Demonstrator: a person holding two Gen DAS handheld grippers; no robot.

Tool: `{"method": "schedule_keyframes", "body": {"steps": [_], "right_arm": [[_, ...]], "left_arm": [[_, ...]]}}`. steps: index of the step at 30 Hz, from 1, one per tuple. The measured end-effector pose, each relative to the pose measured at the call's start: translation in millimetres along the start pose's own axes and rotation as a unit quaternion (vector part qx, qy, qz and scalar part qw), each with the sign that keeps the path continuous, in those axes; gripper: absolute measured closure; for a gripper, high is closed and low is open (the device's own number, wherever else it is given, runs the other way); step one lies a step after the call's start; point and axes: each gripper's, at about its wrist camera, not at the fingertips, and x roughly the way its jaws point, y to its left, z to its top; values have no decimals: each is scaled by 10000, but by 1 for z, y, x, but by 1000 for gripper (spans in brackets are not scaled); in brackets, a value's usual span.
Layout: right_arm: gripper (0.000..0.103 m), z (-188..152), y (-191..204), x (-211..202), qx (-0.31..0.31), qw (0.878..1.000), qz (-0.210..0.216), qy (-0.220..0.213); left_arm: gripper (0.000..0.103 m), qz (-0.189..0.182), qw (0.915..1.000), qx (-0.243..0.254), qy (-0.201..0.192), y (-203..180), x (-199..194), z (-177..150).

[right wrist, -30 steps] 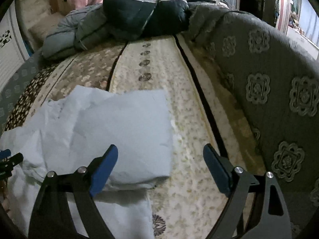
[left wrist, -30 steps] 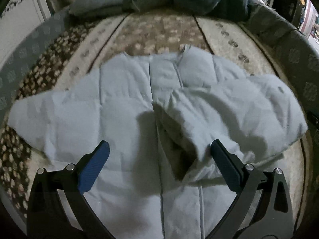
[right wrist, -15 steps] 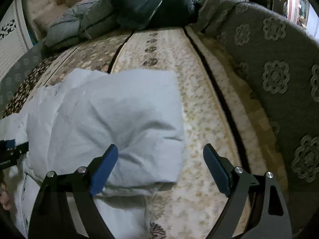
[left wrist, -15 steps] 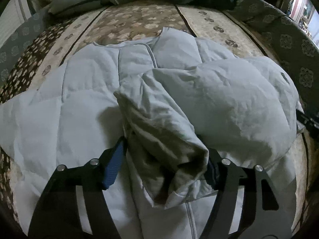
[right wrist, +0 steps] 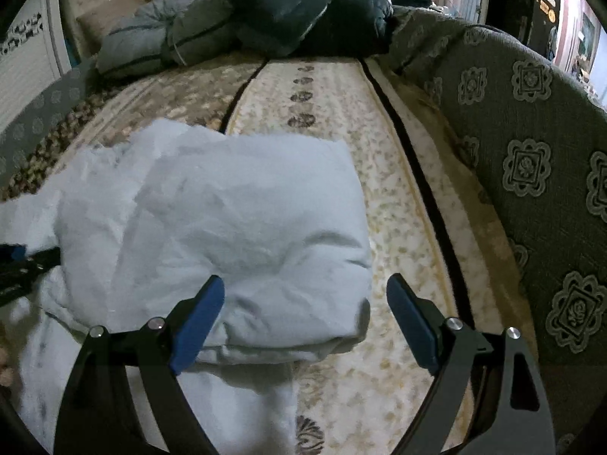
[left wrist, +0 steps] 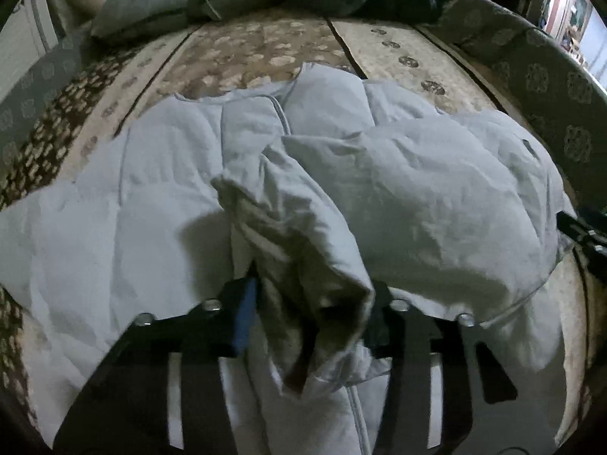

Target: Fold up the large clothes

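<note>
Jacket: pale blue puffy jacket point(left wrist: 159, 197) lying spread flat on the patterned bed cover point(left wrist: 265, 49), mostly ahead of my left jaws, with one side already flapped over onto the middle.

Left gripper point(left wrist: 309, 305): jaws have just been closing and now I've got them narrow around a bunched fold of the jacket. The cloth fills the gap between the pads and spills over the top, so I'm calling that a grip.

Fold: the pinched bit point(left wrist: 303, 250) rises straight up out of the left jaws, greyish lining showing on its underside.

Right gripper point(right wrist: 305, 322): jaws wide, nothing clamped. The folded-over corner of the jacket point(right wrist: 246, 227) sits between them and ahead, closer to the left-hand pad. Can't tell if that pad actually touches the cloth.

Beyond the right jaws: bare bed cover, cream strip with dark medallions.

Far end: heap of dark bedding point(right wrist: 303, 11) piled well past both jaws.

Right of the right jaws: grey padded side point(right wrist: 531, 159) with a flower pattern, well apart from the jacket.
</note>
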Motion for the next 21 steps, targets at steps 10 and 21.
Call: {"method": "schedule_keyframes", "body": {"steps": [10, 21], "right_arm": [[15, 22, 20, -57, 70, 9995, 85, -284], [20, 46, 110, -18, -185, 9996, 191, 114]], "left_arm": [[76, 1019, 9922, -600, -385, 101, -37, 17], [91, 1649, 9796, -1147, -7, 230, -22, 6]]}}
